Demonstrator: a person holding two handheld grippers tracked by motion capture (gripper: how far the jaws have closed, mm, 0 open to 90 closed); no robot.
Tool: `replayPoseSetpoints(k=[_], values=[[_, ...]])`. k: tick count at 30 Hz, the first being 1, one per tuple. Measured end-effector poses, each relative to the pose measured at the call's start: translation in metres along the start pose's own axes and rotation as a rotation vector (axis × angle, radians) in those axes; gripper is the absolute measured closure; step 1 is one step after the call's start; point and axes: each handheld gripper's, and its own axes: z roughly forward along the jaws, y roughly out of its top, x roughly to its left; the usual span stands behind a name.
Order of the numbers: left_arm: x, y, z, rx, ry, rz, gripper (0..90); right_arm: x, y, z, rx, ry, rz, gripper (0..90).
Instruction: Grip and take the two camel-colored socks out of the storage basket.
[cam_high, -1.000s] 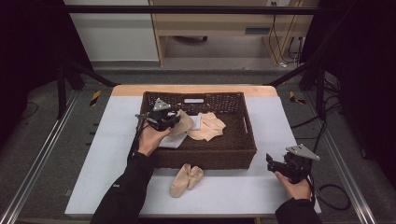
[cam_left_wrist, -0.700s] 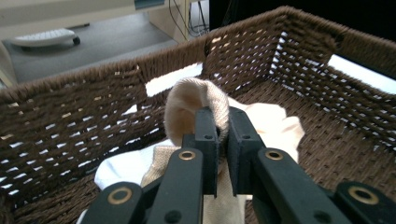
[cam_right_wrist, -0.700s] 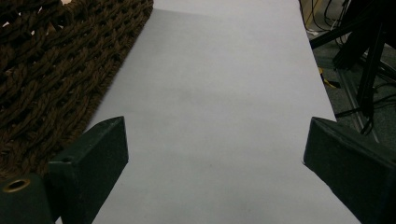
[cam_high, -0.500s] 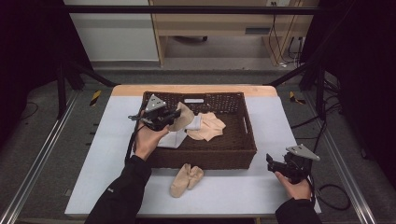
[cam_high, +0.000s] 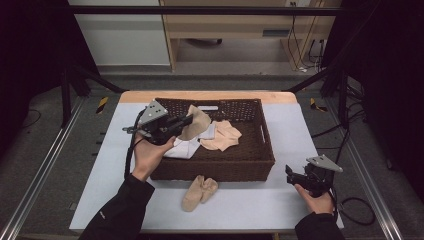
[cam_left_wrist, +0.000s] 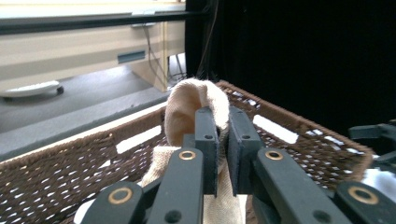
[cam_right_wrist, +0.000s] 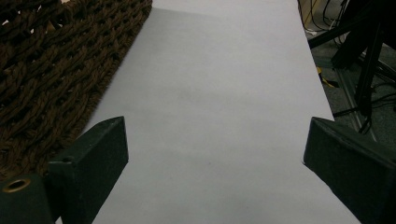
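Raised since the earlier frame, left tool (cam_high: 186, 121) pinches a beige sock (cam_high: 197, 123) above the basket (cam_high: 215, 167); right tool (cam_high: 291, 174) rests spread. Next: carry it to the table (cam_high: 250, 205), beside 1 sock pair (cam_high: 199, 192).

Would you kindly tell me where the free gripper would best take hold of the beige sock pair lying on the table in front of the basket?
Probably at the narrower near end of the sock pair, coming from above. It lies flat on the white table, clear of the basket, so only a top-down pinch gathers the cloth. The right gripper is open and free.
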Motion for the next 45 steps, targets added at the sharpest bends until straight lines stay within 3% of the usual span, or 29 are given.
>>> replayPoseSetpoints(k=[11,24,31,36,45], values=[[-0.029,0.009,-0.035,-0.037,-0.065,0.053,83.3,0.000,0.000,-0.002,-0.004,-0.001,0.001,6.8],[-0.056,-0.002,-0.067,-0.046,-0.143,0.099,83.3,0.000,-0.001,-0.002,0.000,-0.001,0.001,6.9],[-0.071,-0.018,-0.076,-0.022,-0.188,0.121,83.3,0.000,-0.001,-0.002,0.003,0.001,0.000,7.1],[-0.078,-0.034,-0.076,0.003,-0.220,0.114,83.2,-0.001,-0.001,-0.002,0.002,0.000,0.002,7.1],[-0.088,-0.074,-0.062,0.107,-0.259,0.088,83.2,-0.001,-0.002,-0.002,0.003,0.000,0.002,7.1]])
